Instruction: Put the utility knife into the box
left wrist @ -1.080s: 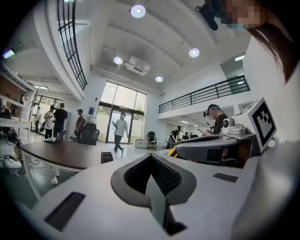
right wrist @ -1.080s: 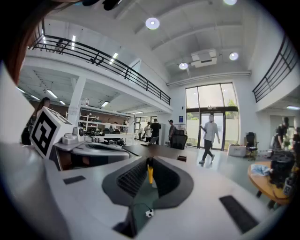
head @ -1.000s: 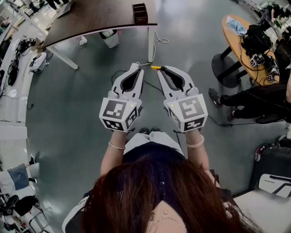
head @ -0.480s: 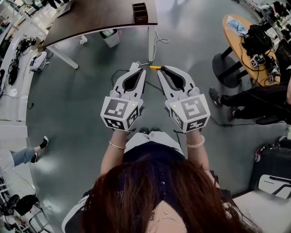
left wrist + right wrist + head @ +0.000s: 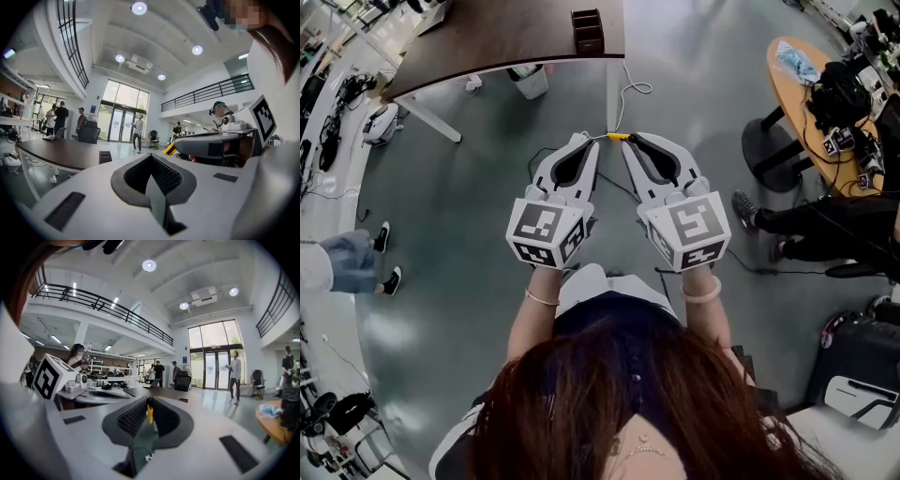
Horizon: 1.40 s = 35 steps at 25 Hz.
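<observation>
My right gripper [image 5: 628, 138] is shut on the yellow utility knife [image 5: 619, 136], which sticks out leftward from its tips. In the right gripper view the knife [image 5: 150, 413] stands as a thin yellow strip between the closed jaws. Just beside it, my left gripper [image 5: 584, 137] is shut with nothing in it; its tips nearly meet the knife's end. From the left gripper view the knife [image 5: 170, 149] pokes out of the right gripper [image 5: 220, 145]. The dark brown box [image 5: 588, 28] sits on the dark table [image 5: 487, 37] ahead, well beyond both grippers; it also shows as the box [image 5: 105, 156].
Both grippers hang over grey floor, short of the table's edge. A white bin [image 5: 528, 80] stands under the table and a cable [image 5: 628, 94] trails on the floor. A round wooden table [image 5: 787, 75] and a seated person's legs [image 5: 797, 211] are right. Another person [image 5: 347, 262] walks at left.
Both grippers have edged a little forward and closer together, the knife still held. A person has walked into view at the left edge.
</observation>
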{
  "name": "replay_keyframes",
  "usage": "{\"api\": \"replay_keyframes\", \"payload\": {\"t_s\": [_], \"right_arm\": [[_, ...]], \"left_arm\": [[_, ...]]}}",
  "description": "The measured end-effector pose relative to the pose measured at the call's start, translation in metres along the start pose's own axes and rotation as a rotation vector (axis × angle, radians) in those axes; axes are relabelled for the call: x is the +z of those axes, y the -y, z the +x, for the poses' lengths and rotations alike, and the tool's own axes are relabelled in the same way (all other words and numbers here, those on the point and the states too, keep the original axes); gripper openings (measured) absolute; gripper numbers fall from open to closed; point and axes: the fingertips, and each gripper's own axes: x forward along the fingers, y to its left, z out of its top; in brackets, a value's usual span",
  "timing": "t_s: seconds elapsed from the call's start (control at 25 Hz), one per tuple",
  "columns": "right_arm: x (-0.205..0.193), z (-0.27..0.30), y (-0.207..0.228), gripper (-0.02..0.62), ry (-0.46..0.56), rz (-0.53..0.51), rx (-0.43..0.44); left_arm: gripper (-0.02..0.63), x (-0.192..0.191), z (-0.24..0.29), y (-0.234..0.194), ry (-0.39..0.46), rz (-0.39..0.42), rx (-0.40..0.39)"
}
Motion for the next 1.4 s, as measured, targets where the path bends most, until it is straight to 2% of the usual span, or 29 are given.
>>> {"api": "replay_keyframes", "payload": {"t_s": [0.28, 0.92, 1.2, 1.4], "right_arm": [[-0.006, 0.044, 0.040, 0.049, -0.009, 0.017, 0.017], [0.013, 0.231, 0.137, 0.049, -0.039, 0.007, -0.029], [0.002, 0.285, 0.183, 0.049, -0.064, 0.034, -0.044], [-0.009, 0.335, 0.221, 0.049, -0.084, 0.040, -0.014]], "left_arm": [[-0.008, -0.005, 0.050, -0.028, -0.029, -0.003, 0.018], [-0.008, 0.021, 0.198, -0.177, -0.037, -0.006, -0.025], [-0.008, 0.013, 0.255, -0.218, -0.065, -0.026, -0.025], [-0.008, 0.002, 0.303, -0.252, -0.088, -0.040, 0.001]]}}
